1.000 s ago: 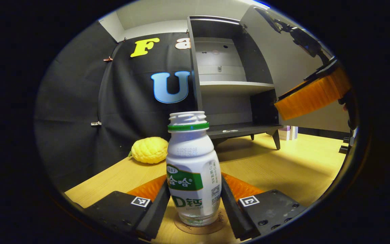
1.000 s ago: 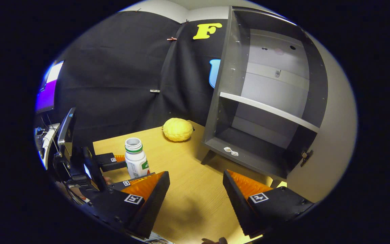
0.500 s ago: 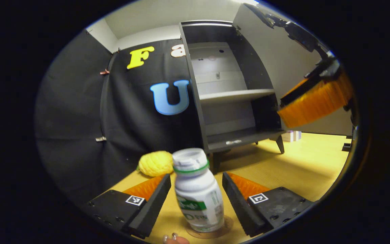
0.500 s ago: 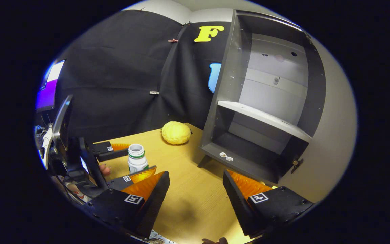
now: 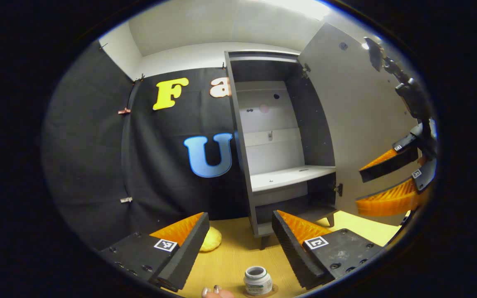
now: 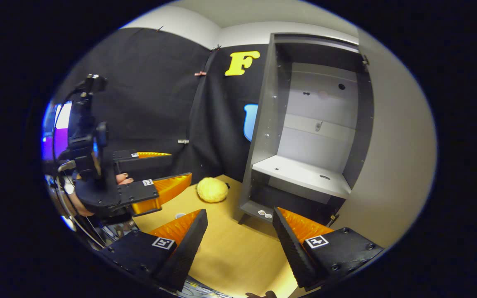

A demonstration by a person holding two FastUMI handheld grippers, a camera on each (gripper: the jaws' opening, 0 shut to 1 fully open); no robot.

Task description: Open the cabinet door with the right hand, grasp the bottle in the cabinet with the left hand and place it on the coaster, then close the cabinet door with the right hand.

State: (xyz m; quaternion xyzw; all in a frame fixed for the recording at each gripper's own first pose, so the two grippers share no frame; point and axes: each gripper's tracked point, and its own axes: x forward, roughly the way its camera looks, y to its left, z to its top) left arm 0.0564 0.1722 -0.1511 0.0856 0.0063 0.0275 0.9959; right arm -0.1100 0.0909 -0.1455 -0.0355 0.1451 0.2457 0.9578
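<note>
The white plastic bottle (image 5: 257, 280) stands on its round coaster (image 5: 278, 287) on the wooden bench (image 5: 234, 260). Both my left gripper (image 5: 240, 231) and right gripper (image 6: 240, 229) gape empty. I'd catch the grey cabinet door's (image 5: 362, 124) edge with the right fingers and swing it gently.

My recording booth: black cloth wall (image 5: 97, 157), a small grey cabinet (image 6: 304, 165) at two o'clock on my wooden worktop (image 6: 230, 248), monitor (image 6: 56, 132) at nine.

Pale wood-grain desk (image 6: 238, 256), smooth with a soft sheen. Matt dark panels on the cabinet (image 5: 278, 136), its door (image 5: 358, 124) plain and smooth. Glossy white plastic bottle (image 5: 257, 280); bumpy yellow fruit (image 6: 212, 190) beside it.
</note>
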